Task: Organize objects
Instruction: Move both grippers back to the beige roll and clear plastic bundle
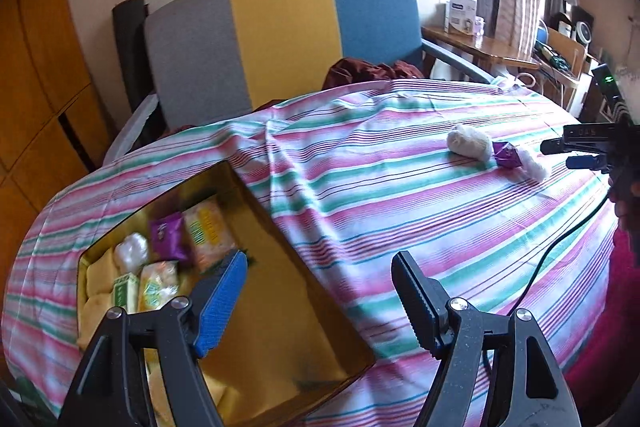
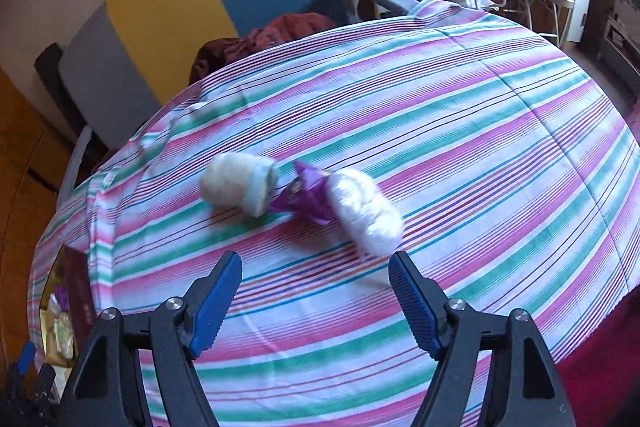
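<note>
Plainly, no wrapper print is legible: the purple packet [image 2: 305, 195] lies between two white bundles, while left gripper [image 1: 320, 259] and right gripper [image 2: 316, 259] gape empty above the striped cloth [image 2: 480, 131].

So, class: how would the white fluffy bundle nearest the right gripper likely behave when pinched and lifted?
The white fluffy bundle looks soft and wispy, so it probably squashes and weighs little. Its rounded shape may roll on the striped cloth. It touches the purple packet, which could shift.

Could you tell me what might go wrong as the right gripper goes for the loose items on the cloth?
The purple packet touches both white bundles, so the open right gripper may catch two things or knock one away. The striped cloth is wrinkled and could drag. The left gripper, open and empty, hangs over the box edge and could bump it.
</note>
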Available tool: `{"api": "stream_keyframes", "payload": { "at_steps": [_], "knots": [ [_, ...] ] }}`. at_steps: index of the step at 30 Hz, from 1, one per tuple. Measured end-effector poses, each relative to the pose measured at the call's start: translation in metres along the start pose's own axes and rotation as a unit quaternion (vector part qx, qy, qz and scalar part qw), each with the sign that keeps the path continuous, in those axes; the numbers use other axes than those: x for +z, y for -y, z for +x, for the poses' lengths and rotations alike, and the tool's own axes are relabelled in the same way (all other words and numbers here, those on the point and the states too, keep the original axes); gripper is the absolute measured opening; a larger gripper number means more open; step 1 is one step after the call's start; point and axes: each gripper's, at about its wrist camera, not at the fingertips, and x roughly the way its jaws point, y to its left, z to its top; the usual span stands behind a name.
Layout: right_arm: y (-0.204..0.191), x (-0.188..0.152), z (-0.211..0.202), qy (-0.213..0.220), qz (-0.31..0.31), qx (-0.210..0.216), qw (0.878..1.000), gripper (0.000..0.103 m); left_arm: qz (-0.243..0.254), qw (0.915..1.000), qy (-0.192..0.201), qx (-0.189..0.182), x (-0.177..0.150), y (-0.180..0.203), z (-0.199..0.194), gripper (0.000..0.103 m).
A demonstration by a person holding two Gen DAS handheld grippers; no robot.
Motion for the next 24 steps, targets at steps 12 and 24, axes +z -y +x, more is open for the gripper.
{"api": "stream_keyframes", "payload": {
  "at_steps": [12, 24],
  "knots": [
    [0.044, 0.016, 0.026, -0.005, 0.068, -0.011, 0.998, 0.077, 0.018, 0.9975, -0.027, -0.062, 0.037, 0.062, 0.04, 0.076],
    [0.037, 0.034, 0.063, -0.044, 0.029, -0.023, 0.998, 0.071, 0.018, 0.9936, -0.062, -0.093, 0.063, 0.098, 0.084, 0.076]
  ]
}}
